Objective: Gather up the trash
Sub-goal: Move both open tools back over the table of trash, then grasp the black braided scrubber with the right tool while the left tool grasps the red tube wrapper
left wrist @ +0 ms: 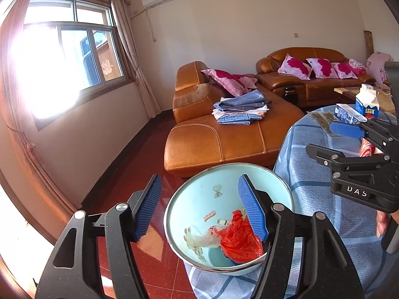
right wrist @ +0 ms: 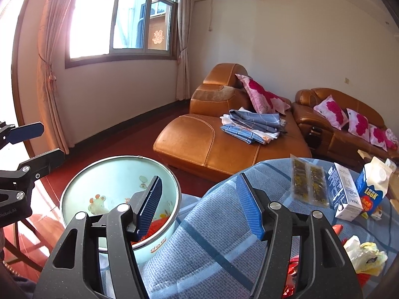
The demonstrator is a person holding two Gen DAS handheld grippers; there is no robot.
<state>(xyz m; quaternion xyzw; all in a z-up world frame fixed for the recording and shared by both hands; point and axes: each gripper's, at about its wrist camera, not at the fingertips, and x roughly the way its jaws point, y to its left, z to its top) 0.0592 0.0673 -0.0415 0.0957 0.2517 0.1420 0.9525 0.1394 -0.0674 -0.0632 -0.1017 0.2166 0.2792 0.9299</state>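
We find the right hand-held gripper open and empty, between the basin and the worktop.

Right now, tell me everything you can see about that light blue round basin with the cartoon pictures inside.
The light blue round basin looks like enamelled metal, with a shiny silver rim and the word "deer" on its outer wall. Cartoon animals, a giraffe among them, decorate the inside. It sits upright at the edge of the blue checked tablecloth, partly overhanging the red floor. Inside lie a crumpled red plastic bag and a clear plastic wrapper. No gripper visibly touches the basin.
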